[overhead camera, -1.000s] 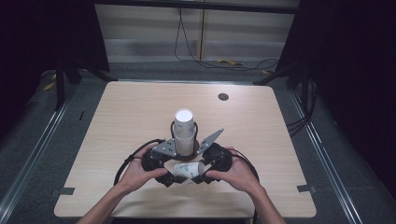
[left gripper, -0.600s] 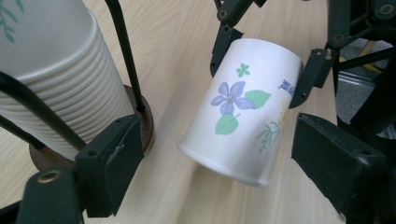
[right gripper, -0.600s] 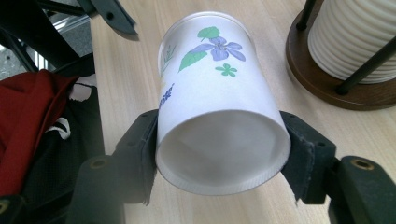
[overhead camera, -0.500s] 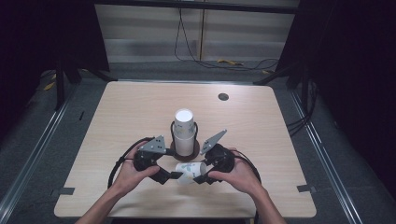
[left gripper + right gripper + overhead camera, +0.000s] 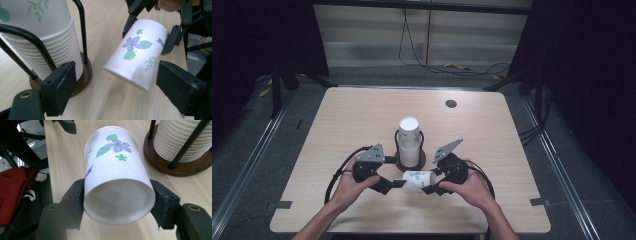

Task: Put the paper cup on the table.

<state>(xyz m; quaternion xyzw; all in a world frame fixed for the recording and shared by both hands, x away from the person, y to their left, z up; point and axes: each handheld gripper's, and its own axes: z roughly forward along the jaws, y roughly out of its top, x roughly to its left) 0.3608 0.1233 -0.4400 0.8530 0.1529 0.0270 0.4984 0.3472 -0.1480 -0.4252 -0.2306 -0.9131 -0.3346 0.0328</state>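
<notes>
I saw a light wooden table (image 5: 337,125) from above, with two hands at its near edge. The right hand-held gripper (image 5: 428,188) pinched a white paper cup (image 5: 419,181) printed with a purple flower; the cup lay on its side in the air, just above the table. In the right gripper view, both pads pressed the cup's wall near its base. The left hand-held gripper (image 5: 396,184) had its jaws spread, one on either side of the cup's rim, apart from it. Just beyond stood a stack of cups (image 5: 409,140) in a black wire holder (image 5: 397,156).
</notes>
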